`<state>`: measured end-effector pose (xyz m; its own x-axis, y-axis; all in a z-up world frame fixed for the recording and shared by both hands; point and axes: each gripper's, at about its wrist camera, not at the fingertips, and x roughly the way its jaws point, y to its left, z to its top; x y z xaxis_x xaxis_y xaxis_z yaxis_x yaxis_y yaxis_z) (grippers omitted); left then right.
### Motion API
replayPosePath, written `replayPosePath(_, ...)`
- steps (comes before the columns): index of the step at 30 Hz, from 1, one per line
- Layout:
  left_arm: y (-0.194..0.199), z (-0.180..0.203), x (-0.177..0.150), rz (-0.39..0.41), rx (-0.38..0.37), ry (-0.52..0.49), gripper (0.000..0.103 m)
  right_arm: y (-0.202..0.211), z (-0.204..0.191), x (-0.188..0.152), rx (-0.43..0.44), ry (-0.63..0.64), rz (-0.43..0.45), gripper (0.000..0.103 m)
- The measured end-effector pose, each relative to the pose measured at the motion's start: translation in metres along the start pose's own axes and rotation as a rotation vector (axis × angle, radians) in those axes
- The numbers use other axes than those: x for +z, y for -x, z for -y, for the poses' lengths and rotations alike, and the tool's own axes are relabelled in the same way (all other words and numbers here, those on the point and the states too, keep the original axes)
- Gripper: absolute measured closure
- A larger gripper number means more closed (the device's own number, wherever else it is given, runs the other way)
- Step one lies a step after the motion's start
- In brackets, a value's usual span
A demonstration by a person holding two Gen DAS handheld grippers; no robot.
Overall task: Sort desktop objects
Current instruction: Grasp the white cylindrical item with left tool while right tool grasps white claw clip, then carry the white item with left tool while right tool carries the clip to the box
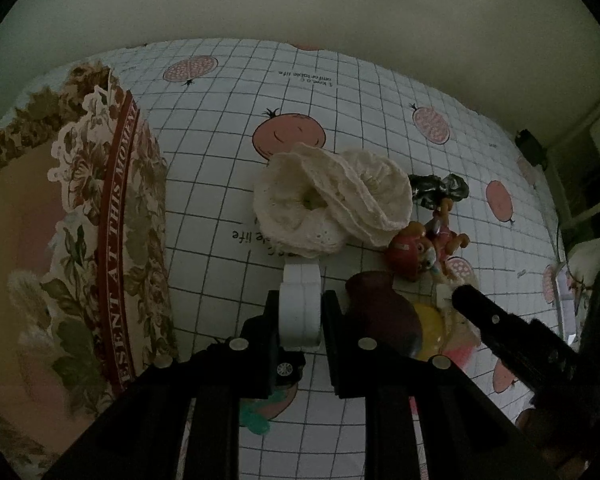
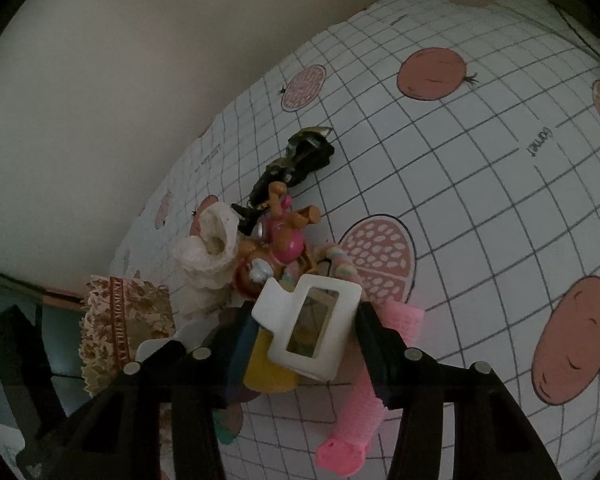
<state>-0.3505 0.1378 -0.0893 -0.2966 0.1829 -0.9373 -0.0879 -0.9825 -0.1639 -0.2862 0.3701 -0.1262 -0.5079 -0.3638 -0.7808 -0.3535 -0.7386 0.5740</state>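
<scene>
my left tool (image 1: pixel 300 316) is clamped on a white clip (image 1: pixel 300 300) and my right tool (image 2: pixel 300 336) has a white frame (image 2: pixel 308 328) between its fingers, both just above the toy pile (image 1: pixel 424 248) on the tabletop (image 1: pixel 220 200), so I'd lift straight up before carrying so nothing snags.

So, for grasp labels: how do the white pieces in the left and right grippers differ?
The white clip in the left gripper is rounded, solid and narrow; the white frame in the right gripper is rectangular, wider, with a window in its middle. Both are white.
</scene>
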Motion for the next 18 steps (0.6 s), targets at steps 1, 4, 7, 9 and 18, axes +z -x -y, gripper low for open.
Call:
replayPosePath(1, 0.000, 0.000, 0.000, 0.001, -0.002, 0.002, 0.082, 0.003, 0.002, -0.001, 0.007, -0.007, 0.006, 0.050)
replayPosePath(4, 0.000, -0.002, 0.001, 0.003, -0.011, 0.014, 0.082, 0.012, 0.005, -0.005, 0.017, -0.018, 0.025, 0.050)
replayPosePath(7, 0.002, -0.004, -0.001, 0.002, -0.023, 0.023, 0.082, 0.024, 0.005, -0.010, 0.015, -0.023, 0.054, 0.050)
replayPosePath(9, 0.003, -0.005, -0.002, -0.001, -0.030, 0.023, 0.082, 0.033, 0.005, -0.014, 0.015, -0.017, 0.067, 0.050)
replayPosePath(18, 0.016, -0.009, -0.010, -0.005, -0.119, 0.076, 0.082, 0.072, -0.004, -0.039, -0.110, 0.061, 0.113, 0.050)
